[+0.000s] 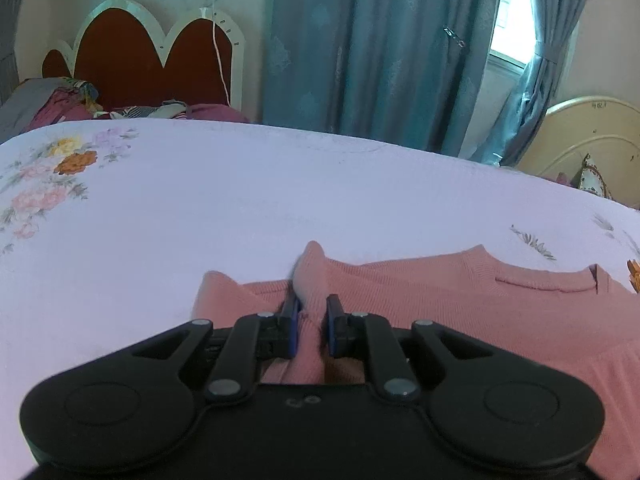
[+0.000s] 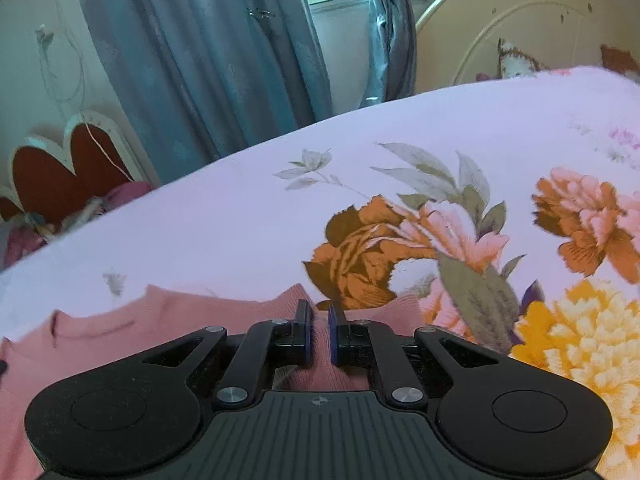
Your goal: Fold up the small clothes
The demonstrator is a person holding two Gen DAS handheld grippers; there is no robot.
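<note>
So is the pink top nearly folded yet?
Not yet. The pink top lies spread out on the flowery bedsheet, neckline showing. The left gripper and right gripper each pinch a bunch of it near the shoulders. No finished fold shows, so the folding is left.

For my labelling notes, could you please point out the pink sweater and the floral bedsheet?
pink sweater [image 1: 460,300]: left wrist view, chest below the neckline.
floral bedsheet [image 2: 240,220]: right wrist view, plain patch left of the orange flower.
</note>
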